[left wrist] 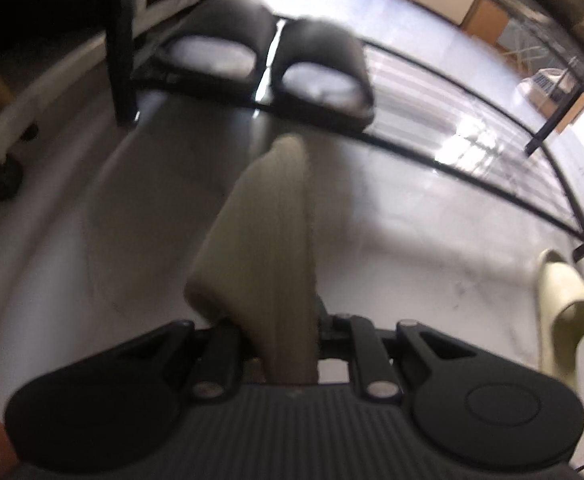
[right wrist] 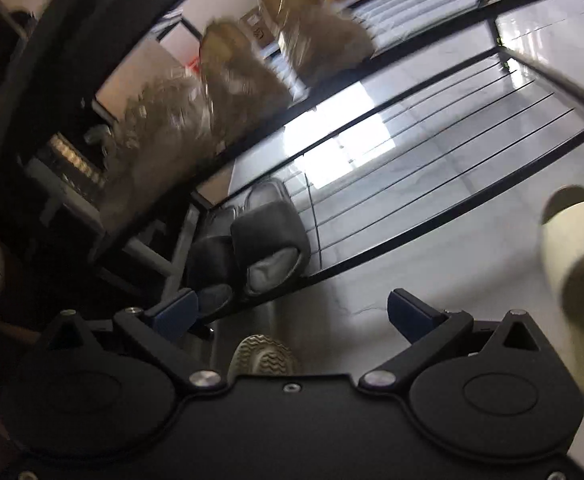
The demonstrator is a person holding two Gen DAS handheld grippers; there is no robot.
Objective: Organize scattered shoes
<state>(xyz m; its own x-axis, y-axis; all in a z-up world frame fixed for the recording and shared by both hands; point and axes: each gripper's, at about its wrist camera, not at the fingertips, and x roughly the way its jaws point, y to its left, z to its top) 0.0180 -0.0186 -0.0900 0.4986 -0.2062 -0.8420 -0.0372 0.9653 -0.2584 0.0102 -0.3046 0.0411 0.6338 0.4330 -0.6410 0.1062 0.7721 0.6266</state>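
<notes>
Two dark slippers (left wrist: pixel 267 64) are seen side by side on the lowest tier of a black wire shoe rack (left wrist: pixel 472 136). One beige slipper (left wrist: pixel 263 248) is clamped in the left hand-held gripper (left wrist: pixel 275 344) above the pale floor (left wrist: pixel 412 264), near the rack. Its mate (right wrist: pixel 576 280) lies on the floor beside the rack, while the right hand-held gripper (right wrist: pixel 292 312) is held wide open and empty.
</notes>
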